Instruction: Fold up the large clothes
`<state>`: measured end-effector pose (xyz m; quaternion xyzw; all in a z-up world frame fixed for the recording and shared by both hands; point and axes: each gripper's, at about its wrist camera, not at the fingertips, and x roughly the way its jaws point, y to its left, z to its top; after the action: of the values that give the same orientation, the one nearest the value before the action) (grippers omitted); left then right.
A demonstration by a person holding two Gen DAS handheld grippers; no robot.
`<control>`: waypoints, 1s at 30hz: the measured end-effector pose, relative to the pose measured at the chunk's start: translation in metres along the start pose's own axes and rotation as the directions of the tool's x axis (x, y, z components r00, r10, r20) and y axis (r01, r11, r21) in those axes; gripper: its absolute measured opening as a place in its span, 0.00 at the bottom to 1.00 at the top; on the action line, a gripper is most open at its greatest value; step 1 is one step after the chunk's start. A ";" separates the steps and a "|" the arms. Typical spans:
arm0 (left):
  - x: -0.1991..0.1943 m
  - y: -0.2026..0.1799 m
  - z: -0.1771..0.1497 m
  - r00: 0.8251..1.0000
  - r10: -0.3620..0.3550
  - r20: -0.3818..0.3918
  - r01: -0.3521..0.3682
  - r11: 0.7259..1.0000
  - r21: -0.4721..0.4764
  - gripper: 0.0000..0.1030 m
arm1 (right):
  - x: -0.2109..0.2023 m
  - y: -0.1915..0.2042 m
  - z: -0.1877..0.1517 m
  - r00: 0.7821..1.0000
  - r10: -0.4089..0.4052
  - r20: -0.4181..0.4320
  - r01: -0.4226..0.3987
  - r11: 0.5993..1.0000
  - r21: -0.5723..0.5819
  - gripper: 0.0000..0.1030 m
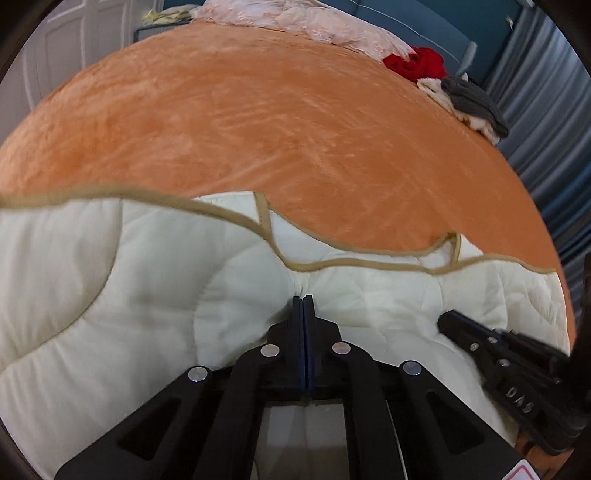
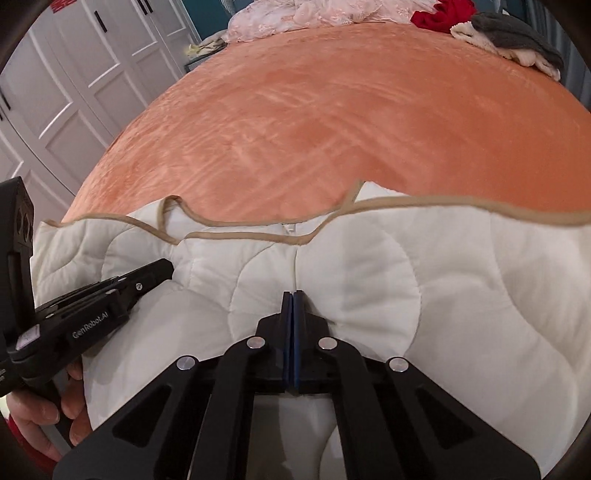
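Observation:
A cream quilted garment (image 1: 110, 280) with tan piping lies on the near part of an orange bedspread (image 1: 240, 122); it also shows in the right wrist view (image 2: 461, 280). My left gripper (image 1: 303, 297) is shut, pinching the quilted fabric, which puckers at its tips. My right gripper (image 2: 293, 293) is shut on the same garment beside a seam. Each gripper appears in the other's view: the right one (image 1: 448, 319) at lower right, the left one (image 2: 166, 267) at lower left, both side by side on the fabric.
At the far end of the orange bedspread (image 2: 332, 110) lie a pink bedcover (image 1: 314, 22), a red garment (image 1: 417, 62) and a grey-and-cream pile (image 1: 469, 103). White wardrobe doors (image 2: 74, 74) stand to the left. A blue curtain (image 1: 546, 122) hangs on the right.

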<state>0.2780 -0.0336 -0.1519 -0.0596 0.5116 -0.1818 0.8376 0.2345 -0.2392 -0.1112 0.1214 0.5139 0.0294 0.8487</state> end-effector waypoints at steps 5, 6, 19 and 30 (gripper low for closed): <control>0.000 -0.006 -0.006 1.000 0.015 0.026 -0.015 1.000 0.019 0.06 | 0.008 -0.002 0.000 1.000 0.001 0.019 -0.001 1.000 0.008 0.00; 0.001 -0.007 -0.007 0.999 0.017 0.029 -0.018 1.000 0.022 0.06 | 0.010 -0.002 0.001 1.000 0.003 0.021 -0.004 1.000 0.010 0.00; 0.011 -0.012 -0.008 0.996 0.049 0.072 -0.053 0.997 0.053 0.06 | 0.019 -0.003 0.001 0.998 0.010 0.057 -0.011 1.000 0.019 0.00; 0.014 -0.012 -0.008 0.995 0.047 0.090 -0.052 0.997 0.055 0.06 | 0.022 -0.005 0.002 0.997 0.024 0.076 -0.026 0.999 0.028 0.00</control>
<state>0.2739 -0.0491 -0.1640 -0.0308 0.4699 -0.1725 0.8651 0.2459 -0.2401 -0.1302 0.1411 0.4802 0.0278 0.8653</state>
